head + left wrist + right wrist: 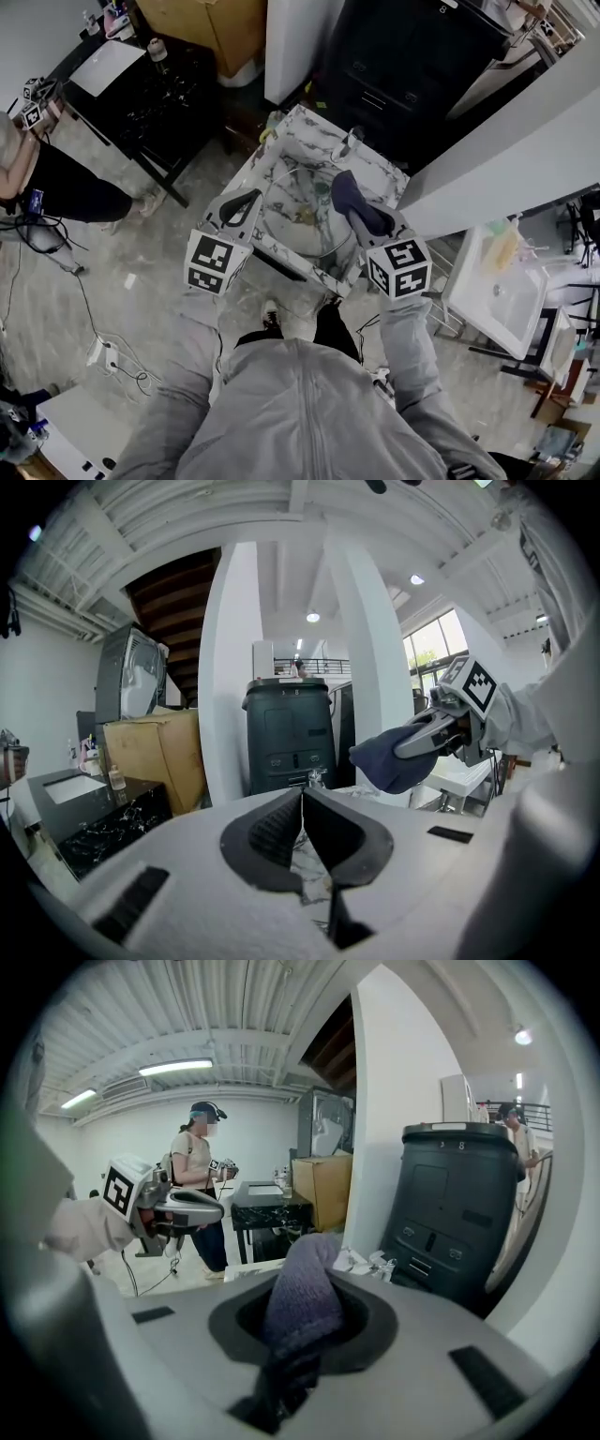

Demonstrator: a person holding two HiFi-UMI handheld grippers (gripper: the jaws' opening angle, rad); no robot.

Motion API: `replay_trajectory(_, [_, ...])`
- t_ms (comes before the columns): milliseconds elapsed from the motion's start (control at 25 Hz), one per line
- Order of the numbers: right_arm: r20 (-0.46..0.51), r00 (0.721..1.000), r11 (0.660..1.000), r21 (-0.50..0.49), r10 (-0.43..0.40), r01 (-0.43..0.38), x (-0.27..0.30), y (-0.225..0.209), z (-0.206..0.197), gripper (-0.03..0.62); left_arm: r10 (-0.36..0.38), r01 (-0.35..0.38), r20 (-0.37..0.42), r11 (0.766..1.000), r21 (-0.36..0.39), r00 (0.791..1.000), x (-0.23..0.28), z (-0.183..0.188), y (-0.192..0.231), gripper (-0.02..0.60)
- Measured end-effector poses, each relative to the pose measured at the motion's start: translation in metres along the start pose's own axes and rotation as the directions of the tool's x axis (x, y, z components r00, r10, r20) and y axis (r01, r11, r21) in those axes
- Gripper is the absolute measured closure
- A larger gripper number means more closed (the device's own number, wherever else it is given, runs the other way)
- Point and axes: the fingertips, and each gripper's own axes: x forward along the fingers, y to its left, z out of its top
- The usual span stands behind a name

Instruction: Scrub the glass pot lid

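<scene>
Stands at a small marbled bench (375, 169), holding a gripper in each hand. Has the glass pot lid (302, 220) lying flat on that bench, roughly in the middle, between the two grippers as seen from the head view. Holds the left gripper (302, 797) over the bench's left edge with jaws pressed together and nothing between them. Grips a dark blue cloth (302, 1288) in the right gripper (364, 217), jaws clamped on its lower part, with the loose end standing up past the tips and reaching over the lid's right side. Cannot tell whether cloth and lid touch. Points both grippers away from the body, toward a tall black bin (291, 735) beyond the bench. Shows, in the right gripper view, another person (195, 1185) standing well off beside a dark table (267, 1206).
</scene>
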Motion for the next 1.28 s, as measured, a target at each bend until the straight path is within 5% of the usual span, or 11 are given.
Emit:
replay_trajectory(360, [-0.071,0.984,0.985,0.056,0.166,-0.162,0.078,-0.024,-0.023,0.522,0.122,-0.127,-0.076,0.99,-0.067,0.99,0.028,-0.024,0.016,0.555])
replay_trajectory(680, [-0.187,0.949,0.966,-0.002,0.254,-0.259,0.136,-0.033,-0.055,0.522,0.219,-0.24,-0.156,0.962,-0.131,0.963,0.042,-0.051,0.029,0.555])
replay_trajectory(1280, [-0.361,0.895,0.944,-0.098,0.26,-0.314,0.25,-0.056,-0.133,0.522,0.288,-0.345,-0.26,0.914,-0.212,0.922,0.072,-0.107,0.027,0.555])
